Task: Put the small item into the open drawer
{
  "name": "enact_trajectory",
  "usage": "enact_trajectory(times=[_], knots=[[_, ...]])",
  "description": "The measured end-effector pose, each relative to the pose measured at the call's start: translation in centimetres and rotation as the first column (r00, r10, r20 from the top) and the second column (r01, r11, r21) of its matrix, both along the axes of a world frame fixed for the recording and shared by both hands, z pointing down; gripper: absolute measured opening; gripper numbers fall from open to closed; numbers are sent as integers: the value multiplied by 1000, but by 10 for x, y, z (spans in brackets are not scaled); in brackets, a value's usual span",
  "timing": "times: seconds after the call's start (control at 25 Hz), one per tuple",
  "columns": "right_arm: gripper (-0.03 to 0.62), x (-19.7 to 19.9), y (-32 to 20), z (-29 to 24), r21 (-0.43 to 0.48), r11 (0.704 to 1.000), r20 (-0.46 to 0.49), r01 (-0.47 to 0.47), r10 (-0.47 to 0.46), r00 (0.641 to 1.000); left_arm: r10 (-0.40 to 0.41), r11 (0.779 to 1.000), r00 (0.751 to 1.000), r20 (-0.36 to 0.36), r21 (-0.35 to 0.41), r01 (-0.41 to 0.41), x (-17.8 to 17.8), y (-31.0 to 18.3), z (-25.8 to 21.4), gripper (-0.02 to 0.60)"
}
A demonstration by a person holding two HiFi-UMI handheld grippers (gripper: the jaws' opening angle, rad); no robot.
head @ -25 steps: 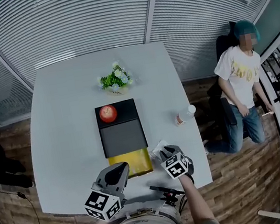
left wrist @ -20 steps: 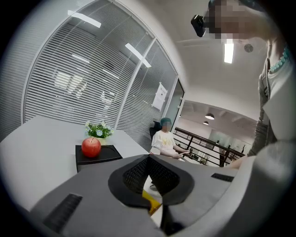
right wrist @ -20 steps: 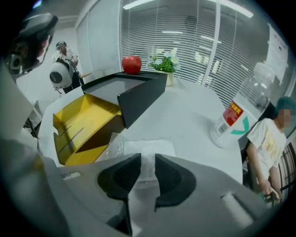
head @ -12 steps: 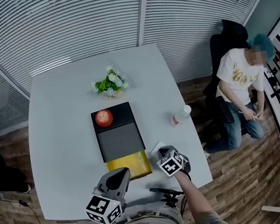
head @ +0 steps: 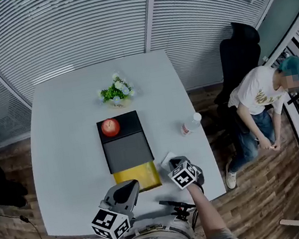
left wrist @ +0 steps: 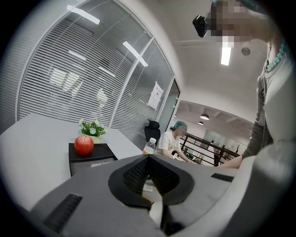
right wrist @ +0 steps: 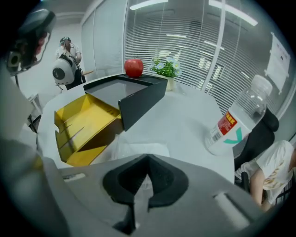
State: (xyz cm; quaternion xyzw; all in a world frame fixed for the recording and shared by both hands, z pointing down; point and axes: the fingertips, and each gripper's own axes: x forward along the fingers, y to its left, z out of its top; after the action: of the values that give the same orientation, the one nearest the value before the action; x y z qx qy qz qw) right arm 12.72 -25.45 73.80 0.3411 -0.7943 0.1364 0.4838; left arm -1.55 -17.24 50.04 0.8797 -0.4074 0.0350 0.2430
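The small item is a crumpled white plastic packet (head: 166, 159) lying on the white table (head: 64, 153) just right of the open yellow drawer (head: 137, 176). My right gripper (head: 174, 163) is down on it. In the right gripper view the jaws (right wrist: 148, 158) are shut, with the white packet (right wrist: 138, 149) pinched between the pads. The yellow drawer (right wrist: 85, 124) sticks out of the black drawer unit (right wrist: 136, 95) to the left of it. My left gripper (head: 130, 185) hovers at the drawer's near left corner, shut and holding nothing (left wrist: 149, 158).
A red apple (head: 110, 127) sits on the black unit (head: 125, 145). Behind it stands a small flower pot (head: 115, 91). A plastic bottle (head: 190, 124) lies near the table's right edge. A person (head: 259, 97) and a black chair (head: 238, 56) are beyond that edge.
The person at the right has walked farther right, away from the chair. Both grippers have stayed almost where they were beside the yellow drawer.
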Motion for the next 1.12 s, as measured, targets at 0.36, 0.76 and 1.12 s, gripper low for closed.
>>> enact_trajectory(times=[0.36, 0.76, 1.12], knots=[[5, 5, 3, -32, 28, 1000, 26, 0, -1, 1000, 9, 1000, 1000, -12, 6, -9, 1, 9, -4, -3], [3, 11, 7, -109, 108, 994, 43, 22, -27, 999, 34, 999, 999, -36, 14, -33, 13, 17, -10, -3], [3, 4, 11, -142, 139, 989, 24, 45, -49, 999, 37, 999, 998, -44, 25, -35, 10, 21, -14, -3]])
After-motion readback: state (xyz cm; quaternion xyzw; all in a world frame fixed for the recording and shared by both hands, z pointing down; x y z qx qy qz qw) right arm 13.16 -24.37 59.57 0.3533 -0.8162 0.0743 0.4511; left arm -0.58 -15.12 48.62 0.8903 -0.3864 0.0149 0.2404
